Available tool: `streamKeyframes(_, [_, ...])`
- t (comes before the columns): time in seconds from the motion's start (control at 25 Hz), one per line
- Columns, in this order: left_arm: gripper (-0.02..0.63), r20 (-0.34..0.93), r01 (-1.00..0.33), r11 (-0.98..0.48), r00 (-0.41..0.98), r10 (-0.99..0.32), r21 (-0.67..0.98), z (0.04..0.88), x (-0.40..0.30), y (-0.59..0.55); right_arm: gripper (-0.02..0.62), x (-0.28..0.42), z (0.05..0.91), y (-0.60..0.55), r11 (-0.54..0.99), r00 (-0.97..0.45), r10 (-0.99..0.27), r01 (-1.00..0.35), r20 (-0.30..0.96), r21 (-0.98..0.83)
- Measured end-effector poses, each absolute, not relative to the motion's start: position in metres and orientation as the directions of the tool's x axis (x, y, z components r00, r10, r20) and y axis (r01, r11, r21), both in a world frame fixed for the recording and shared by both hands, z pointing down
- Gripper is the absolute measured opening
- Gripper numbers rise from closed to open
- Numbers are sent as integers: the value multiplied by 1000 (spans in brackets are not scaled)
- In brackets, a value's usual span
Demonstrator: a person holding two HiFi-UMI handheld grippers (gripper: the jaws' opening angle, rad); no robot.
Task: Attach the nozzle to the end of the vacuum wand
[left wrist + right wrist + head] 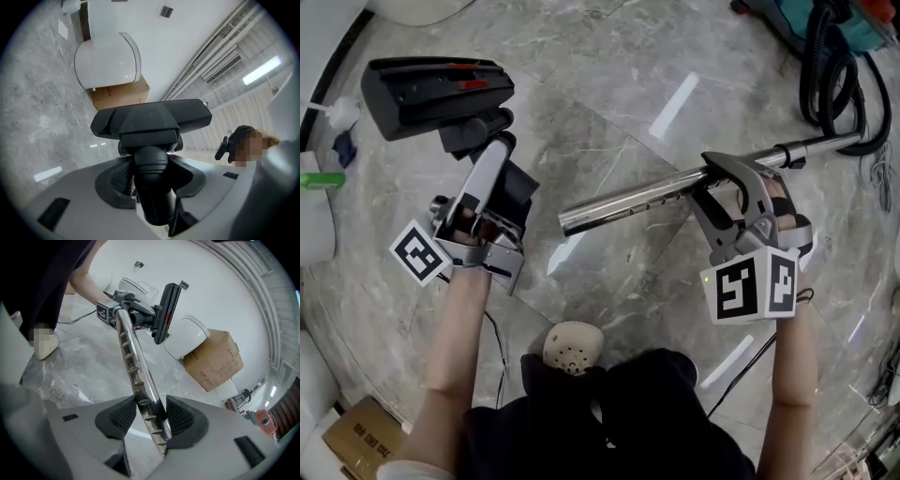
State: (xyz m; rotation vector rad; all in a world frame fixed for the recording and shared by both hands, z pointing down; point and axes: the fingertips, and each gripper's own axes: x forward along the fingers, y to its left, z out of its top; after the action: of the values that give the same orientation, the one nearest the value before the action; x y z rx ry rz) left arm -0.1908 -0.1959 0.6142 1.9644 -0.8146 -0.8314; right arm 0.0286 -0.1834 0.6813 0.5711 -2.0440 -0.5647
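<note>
The nozzle (pixel 436 94), a black floor head, is held up at the left of the head view. Its round neck (pixel 152 187) is clamped between the pads of the left gripper (pixel 492 155), and the wide head is seen lying across above the jaws. The chrome vacuum wand (pixel 647 199) is gripped about its middle by the right gripper (pixel 724 192), whose jaws are closed narrowly on the tube. The open end (pixel 569 222) of the wand is pointed toward the left gripper, but wand and nozzle are apart and not joined. A black hose (pixel 825 75) is seen at the wand's far end, above the grey marble floor (pixel 609 66). A cardboard box (pixel 215 359) is seen against the white wall.
</note>
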Motion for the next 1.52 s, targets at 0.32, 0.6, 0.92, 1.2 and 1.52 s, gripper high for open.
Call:
streamKeyframes(0.32, [189, -252, -243, -392, 457, -853, 887, 605, -193, -193, 204, 7, 673, -196, 770, -475, -618, -206, 626, 604])
streamKeyframes(0.6, [189, -228, -336, -376, 405, -886, 864, 600, -195, -190, 204, 0, 675, -203, 761, -460, -636, -241, 619, 602])
streamKeyframes(0.92, [189, -220, -449, -389, 384, -897, 804, 591, -200, -182, 206, -2, 672, -210, 753, -458, -649, -272, 607, 599])
streamKeyframes(1.2, [189, -223, -438, -379, 366, -903, 815, 590, -205, -175, 207, -3, 667, -212, 743, -455, -662, -289, 596, 604])
streamKeyframes(1.52, [187, -170, -499, -338, 352, -920, 798, 597, -206, -165, 207, -3, 671, -213, 740, -443, -663, -269, 603, 616])
